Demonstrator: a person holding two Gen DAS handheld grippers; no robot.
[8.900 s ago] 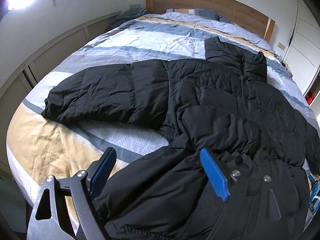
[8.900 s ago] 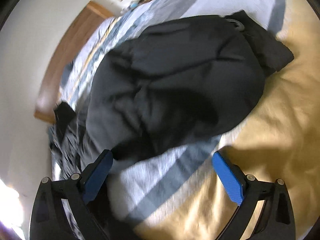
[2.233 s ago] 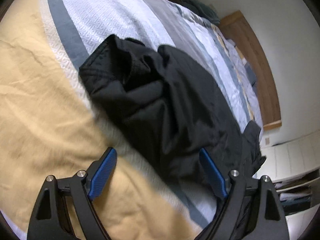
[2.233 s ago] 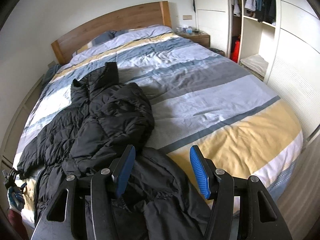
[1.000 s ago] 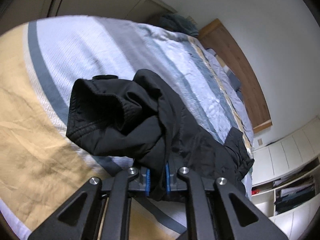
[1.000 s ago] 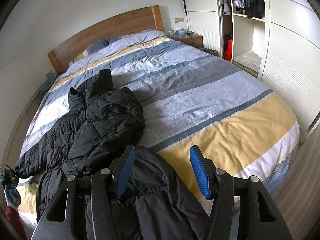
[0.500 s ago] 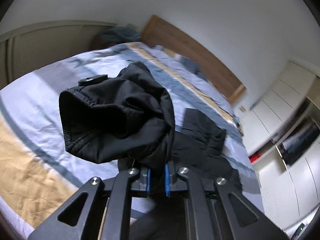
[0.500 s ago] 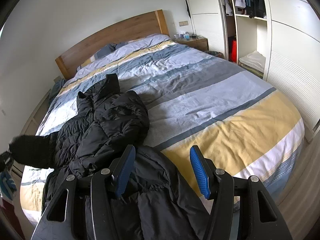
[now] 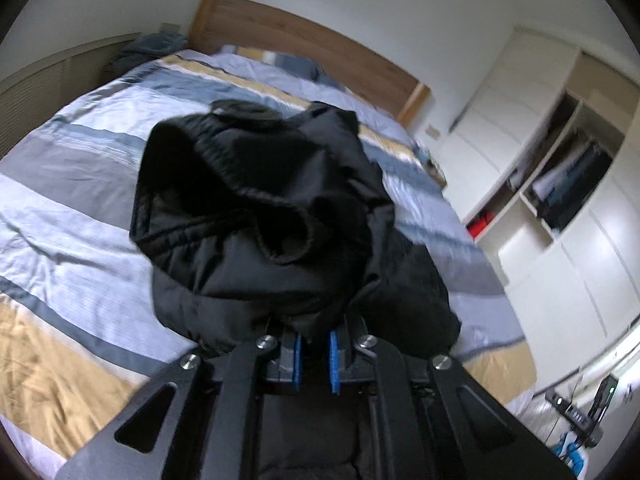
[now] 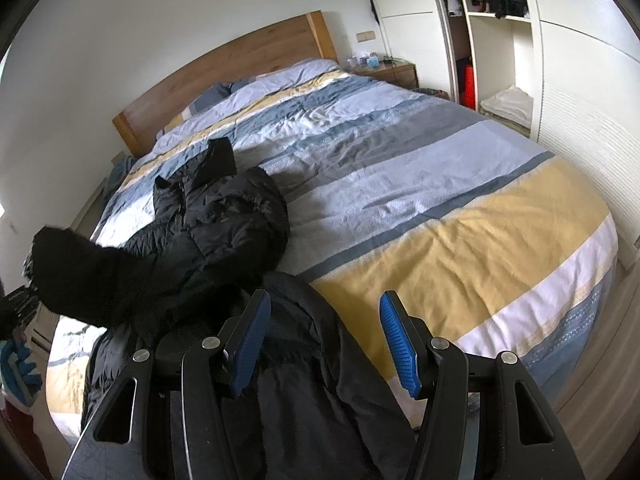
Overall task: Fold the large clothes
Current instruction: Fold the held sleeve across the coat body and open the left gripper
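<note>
A black puffer jacket lies lengthwise on the left half of the striped bed, collar toward the headboard. My left gripper is shut on one sleeve, whose bunched cuff hangs open in front of the camera, lifted off the bedding. The right wrist view shows that raised sleeve at the far left, above the jacket's body. My right gripper stands open over the jacket's lower part near the foot of the bed. Its blue pads are apart from the fabric.
The bed's right half is bare bedding. A wooden headboard stands at the far end, with a nightstand beside it. White wardrobes with open shelves line the right wall. A gloved hand shows at the left edge.
My left gripper has lifted the sleeve off the bed and swung it inward toward the jacket's body, rolling as it went. My right gripper has hardly shifted and stays open.
</note>
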